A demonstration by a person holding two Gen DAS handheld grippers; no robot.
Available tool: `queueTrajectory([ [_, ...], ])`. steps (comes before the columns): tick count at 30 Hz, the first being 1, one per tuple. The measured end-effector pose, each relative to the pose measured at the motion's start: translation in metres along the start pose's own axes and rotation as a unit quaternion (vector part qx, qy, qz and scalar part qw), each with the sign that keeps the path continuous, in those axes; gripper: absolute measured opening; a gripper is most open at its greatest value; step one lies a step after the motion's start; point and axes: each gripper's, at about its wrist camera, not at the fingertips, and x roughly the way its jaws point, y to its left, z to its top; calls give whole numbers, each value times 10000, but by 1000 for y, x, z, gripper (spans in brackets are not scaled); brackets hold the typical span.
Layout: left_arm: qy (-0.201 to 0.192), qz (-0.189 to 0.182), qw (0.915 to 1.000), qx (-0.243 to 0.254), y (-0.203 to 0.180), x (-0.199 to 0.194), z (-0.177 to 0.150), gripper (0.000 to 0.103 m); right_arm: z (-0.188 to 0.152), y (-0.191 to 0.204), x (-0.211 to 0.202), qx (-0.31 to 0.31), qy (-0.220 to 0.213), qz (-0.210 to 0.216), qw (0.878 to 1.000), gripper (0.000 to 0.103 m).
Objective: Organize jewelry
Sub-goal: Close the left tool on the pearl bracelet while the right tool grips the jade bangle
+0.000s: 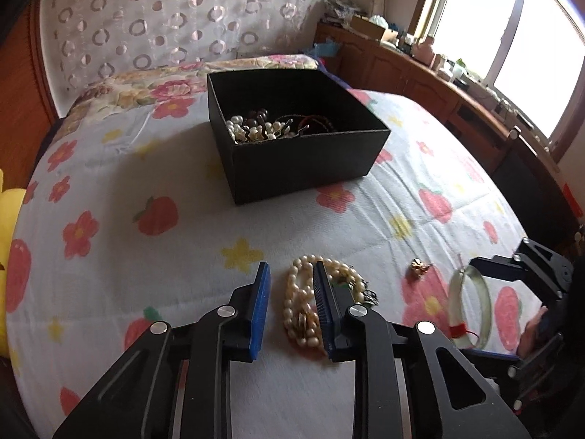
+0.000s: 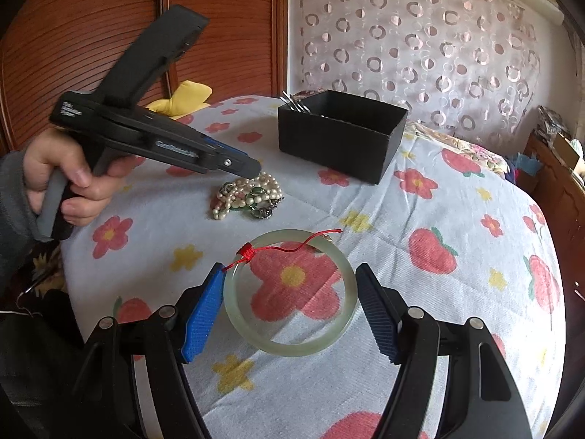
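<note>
Fingers (image 1: pixel 261 289) spread, we straddle pearls (image 1: pixel 303 307) and bangle (image 2: pixel 289 292); box (image 1: pixel 303 161) at twelve o'clock holds some jewelry (charm (image 1: pixel 418 266) waits too).

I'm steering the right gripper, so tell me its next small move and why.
Probably close the right gripper on the bangle. Its open fingers already sit on either side of the pale green ring, which lies flat on the bedspread; the black box is farther back, with jewelry in it already.
</note>
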Motion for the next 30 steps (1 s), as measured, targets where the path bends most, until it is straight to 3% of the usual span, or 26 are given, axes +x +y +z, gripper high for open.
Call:
queueTrajectory([
  [7,134,72,9996,254,-8,9,5,20,0,0,1,21,-27,1,10000,74],
  [9,140,-45,9993,337,-10,9,5,9,0,1,0,16,-37,-3,10000,74],
  [13,99,-18,9988,488,-17,4,2,4,-1,0,0,25,-47,-2,10000,74],
  [30,-1013,-208,9936,452,-41,-84,9,4,-1,1,0,40,-50,-6,10000,74],
])
